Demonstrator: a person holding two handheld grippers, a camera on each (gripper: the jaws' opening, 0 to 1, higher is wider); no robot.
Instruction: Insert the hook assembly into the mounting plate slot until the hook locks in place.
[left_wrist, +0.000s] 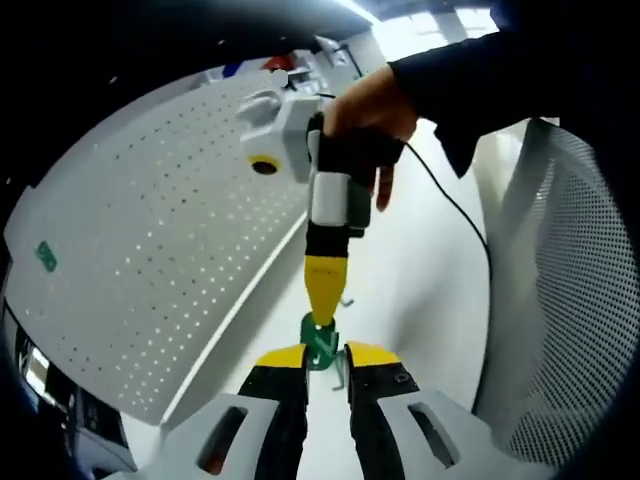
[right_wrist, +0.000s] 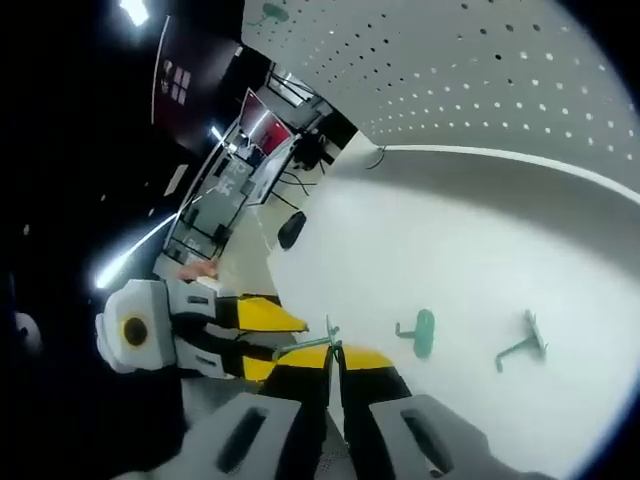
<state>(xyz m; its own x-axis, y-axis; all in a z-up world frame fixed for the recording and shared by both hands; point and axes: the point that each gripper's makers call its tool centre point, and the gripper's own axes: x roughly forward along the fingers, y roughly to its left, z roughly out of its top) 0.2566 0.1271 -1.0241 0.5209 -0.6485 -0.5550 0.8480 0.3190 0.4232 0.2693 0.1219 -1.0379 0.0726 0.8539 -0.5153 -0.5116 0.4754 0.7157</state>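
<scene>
A green hook assembly (left_wrist: 320, 342) sits between the yellow tips of my left gripper (left_wrist: 327, 356), which is shut on it. My right gripper (left_wrist: 323, 305), held by a hand, comes down from above and meets the same piece with its jaws together. In the right gripper view, my right gripper (right_wrist: 335, 358) is shut on the thin metal hook wire (right_wrist: 308, 346), which runs left into the left gripper (right_wrist: 275, 340). The white perforated mounting plate (left_wrist: 150, 230) stands to the left, apart from both grippers, and carries one green hook (left_wrist: 45, 257).
Two more hooks lie on the white table (right_wrist: 480, 250): a green one (right_wrist: 422, 332) and a greyer one (right_wrist: 522, 347). The perforated plate (right_wrist: 480, 70) rises behind them. A second perforated panel (left_wrist: 580, 300) stands at the right. A black cable (left_wrist: 450, 200) trails from the hand.
</scene>
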